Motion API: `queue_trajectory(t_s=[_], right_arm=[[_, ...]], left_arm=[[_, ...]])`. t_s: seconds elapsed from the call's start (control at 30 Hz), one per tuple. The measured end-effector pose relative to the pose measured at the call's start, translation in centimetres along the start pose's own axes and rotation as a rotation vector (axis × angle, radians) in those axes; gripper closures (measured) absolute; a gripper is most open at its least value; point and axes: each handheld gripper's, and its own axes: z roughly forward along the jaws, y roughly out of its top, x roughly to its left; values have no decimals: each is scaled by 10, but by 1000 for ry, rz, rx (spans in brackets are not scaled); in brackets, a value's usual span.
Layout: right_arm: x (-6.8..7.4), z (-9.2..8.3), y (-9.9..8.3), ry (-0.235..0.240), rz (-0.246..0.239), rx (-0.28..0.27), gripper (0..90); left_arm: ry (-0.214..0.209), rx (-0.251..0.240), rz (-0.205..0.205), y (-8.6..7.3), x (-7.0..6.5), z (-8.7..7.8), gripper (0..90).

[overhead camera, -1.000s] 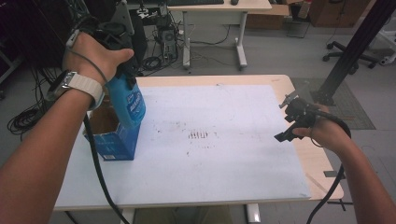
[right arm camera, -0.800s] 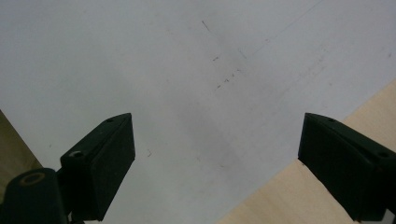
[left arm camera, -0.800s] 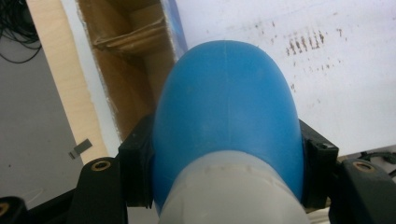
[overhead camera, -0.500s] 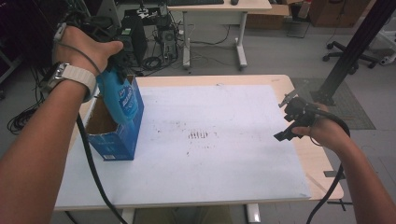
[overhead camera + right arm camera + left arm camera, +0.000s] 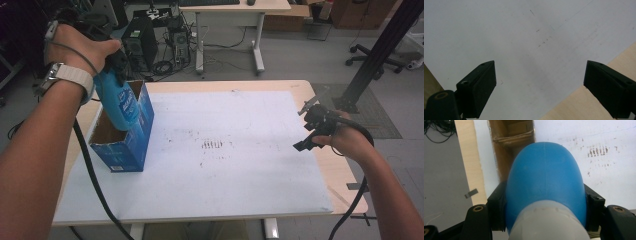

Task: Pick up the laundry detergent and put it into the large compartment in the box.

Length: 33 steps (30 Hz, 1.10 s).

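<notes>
The left gripper (image 5: 112, 62) clenches a rounded blue plastic bottle (image 5: 116, 102) half inside the open blue cardboard box (image 5: 131, 150) — a tilted lift could snag the rim and tip it. The right gripper (image 5: 539, 82) hangs released over the white table sheet (image 5: 240, 165) — too far to steady anything.

txt: none legible — bottle (image 5: 120, 102) label | box (image 5: 131, 150) print — blurred

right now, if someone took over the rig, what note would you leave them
Left gripper: shut on the blue bottle, gripped near its neck, bottom end down inside the open blue box at the table's left side.
Right gripper: open, holding nothing, above the white sheet near the right edge.
Done: bottle is gripped and partly in the box.
Left: probably lifting it clear or lowering it fully, then releasing; I can't tell which way it's going.
</notes>
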Motion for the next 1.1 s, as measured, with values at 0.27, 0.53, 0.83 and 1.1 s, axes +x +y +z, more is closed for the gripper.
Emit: queue_trajectory(t_s=[0.27,0.53,0.83,1.1], right_arm=[[-1,0,0,0,3,3,111],[-2,2,0,3,7,5,111],[-3,0,0,-2,12,5,111],[-3,2,2,1,10,14,112]], left_arm=[[24,-17,-24,0,11,-1,374],[38,-20,-19,2,16,6,374],[54,-19,-16,4,21,17,374],[55,-6,-26,4,28,37,374]])
